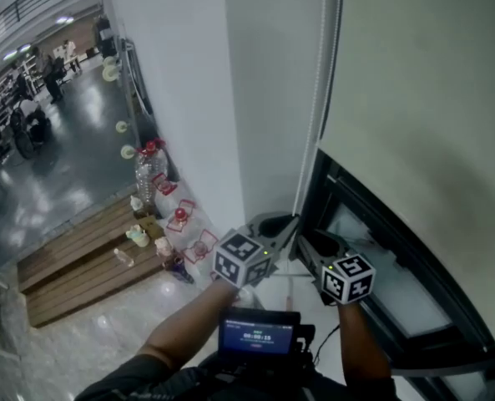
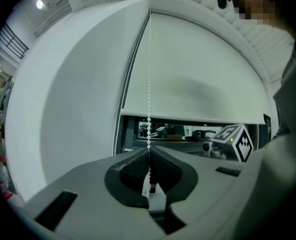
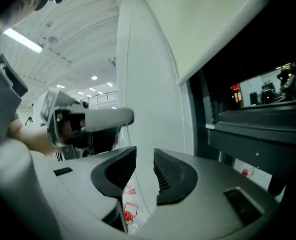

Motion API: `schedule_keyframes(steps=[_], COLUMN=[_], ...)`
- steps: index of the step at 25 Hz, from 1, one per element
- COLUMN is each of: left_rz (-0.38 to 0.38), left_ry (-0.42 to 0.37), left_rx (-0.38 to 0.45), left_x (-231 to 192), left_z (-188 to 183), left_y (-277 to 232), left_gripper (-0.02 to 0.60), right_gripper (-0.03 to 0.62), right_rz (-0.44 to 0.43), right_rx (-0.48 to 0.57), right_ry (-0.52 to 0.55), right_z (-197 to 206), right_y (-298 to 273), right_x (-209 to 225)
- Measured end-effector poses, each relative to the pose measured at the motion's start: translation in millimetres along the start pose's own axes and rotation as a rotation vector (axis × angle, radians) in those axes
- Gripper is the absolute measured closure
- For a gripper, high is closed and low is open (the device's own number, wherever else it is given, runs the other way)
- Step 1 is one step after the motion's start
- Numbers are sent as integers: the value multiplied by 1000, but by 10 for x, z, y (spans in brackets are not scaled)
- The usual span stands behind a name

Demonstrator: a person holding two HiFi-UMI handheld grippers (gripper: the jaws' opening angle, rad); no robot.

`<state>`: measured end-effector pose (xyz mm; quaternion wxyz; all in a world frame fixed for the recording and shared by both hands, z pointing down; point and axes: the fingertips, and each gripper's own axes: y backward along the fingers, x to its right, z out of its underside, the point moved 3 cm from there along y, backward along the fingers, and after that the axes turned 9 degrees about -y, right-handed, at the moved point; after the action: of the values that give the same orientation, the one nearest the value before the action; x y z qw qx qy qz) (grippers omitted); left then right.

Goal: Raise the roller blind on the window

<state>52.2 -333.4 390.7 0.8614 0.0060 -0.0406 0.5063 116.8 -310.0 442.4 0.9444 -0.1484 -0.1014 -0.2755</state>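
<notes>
The pale roller blind hangs part-way up over the dark window. Its white bead chain runs down the blind's left edge. My left gripper points level at the window and is shut on the bead chain, which drops straight between the pads of the left gripper. My right gripper is just to its right, a little lower. In the right gripper view the right gripper stands open; its pads press on nothing. The blind and a chain strand lie beyond it.
A white wall stands left of the window. Far below lie plastic bottles with red caps and wooden boards. A small screen sits at my chest. The left gripper shows beside the right one.
</notes>
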Motion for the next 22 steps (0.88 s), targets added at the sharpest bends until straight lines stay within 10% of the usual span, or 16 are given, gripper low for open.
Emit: schedule_keyframes(steps=[11, 22], left_rz=[29, 44], left_ry=[11, -2], left_rx=[3, 5], left_x=[72, 126], left_z=[-13, 3], left_y=[44, 113], left_gripper=[583, 583], right_gripper=[470, 581], right_rz=[-214, -301], right_rx=[483, 621], right_ry=[91, 38], right_z=[-1870, -2169], right_y=[348, 242], right_x=[-628, -822])
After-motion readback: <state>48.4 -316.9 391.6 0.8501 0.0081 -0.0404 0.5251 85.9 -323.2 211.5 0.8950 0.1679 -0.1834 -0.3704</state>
